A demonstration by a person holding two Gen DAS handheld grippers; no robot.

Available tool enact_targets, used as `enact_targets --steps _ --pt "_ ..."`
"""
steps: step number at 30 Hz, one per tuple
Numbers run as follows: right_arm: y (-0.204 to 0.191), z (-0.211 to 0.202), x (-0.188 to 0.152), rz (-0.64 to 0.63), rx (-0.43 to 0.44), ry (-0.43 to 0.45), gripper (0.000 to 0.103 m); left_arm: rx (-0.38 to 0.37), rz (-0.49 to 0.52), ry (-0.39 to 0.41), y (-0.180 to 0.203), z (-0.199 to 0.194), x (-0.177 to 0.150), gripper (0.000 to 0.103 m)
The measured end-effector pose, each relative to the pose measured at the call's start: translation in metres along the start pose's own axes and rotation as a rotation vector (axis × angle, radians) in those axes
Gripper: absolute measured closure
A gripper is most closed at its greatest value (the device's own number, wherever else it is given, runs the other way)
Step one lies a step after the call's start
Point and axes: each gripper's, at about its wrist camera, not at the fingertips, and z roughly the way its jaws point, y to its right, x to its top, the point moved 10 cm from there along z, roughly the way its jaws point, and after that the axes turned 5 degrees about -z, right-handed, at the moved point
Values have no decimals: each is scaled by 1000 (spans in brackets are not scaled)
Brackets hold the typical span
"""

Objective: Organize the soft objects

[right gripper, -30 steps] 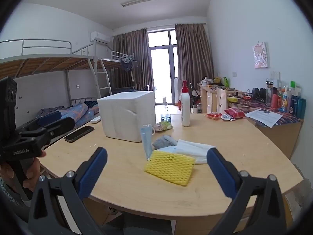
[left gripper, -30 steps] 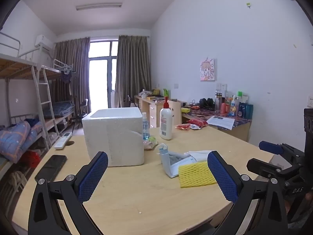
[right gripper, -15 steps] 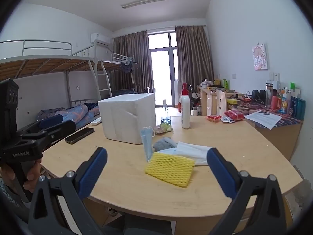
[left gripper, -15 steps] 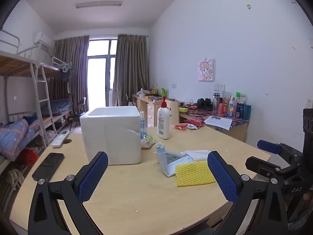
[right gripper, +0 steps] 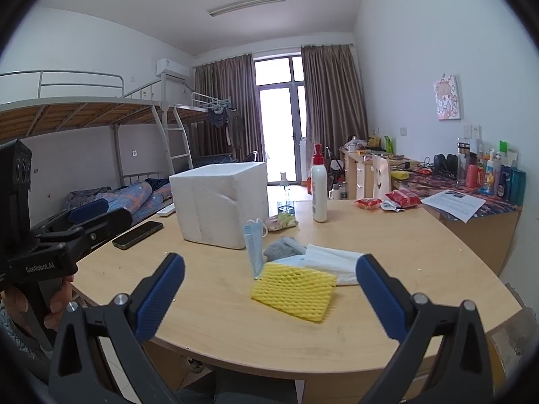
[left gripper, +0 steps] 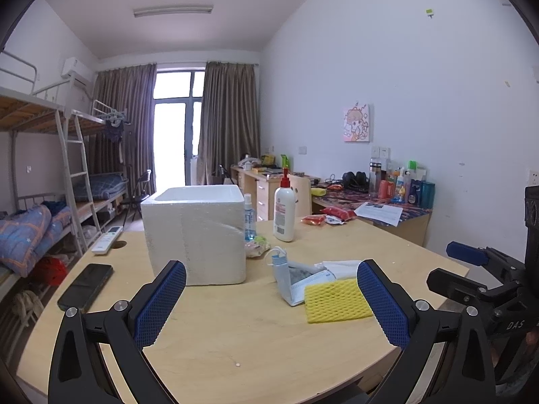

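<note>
Hovering above the near edge of the round table [left gripper: 235, 336], left gripper [left gripper: 271, 303] and right gripper [right gripper: 269, 298] both have jaws spread wide, nothing held. Task looks unstarted: soft items all sit loose in a pile right of the white foam box [left gripper: 195, 235] — yellow foam net [right gripper: 293, 293] nearest, blue face mask [right gripper: 254, 245] propped up, grey cloth [right gripper: 281, 247] and white tissue [right gripper: 331, 262] behind. Box interior not visible. Everything left to sort, probably into the box; net is the closest pick.
</note>
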Motion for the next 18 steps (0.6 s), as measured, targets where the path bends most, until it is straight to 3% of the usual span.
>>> enact_targets --steps 18 --pt "0 0 -2 1 -3 3 0 -11 -6 -9 -2 -1 0 1"
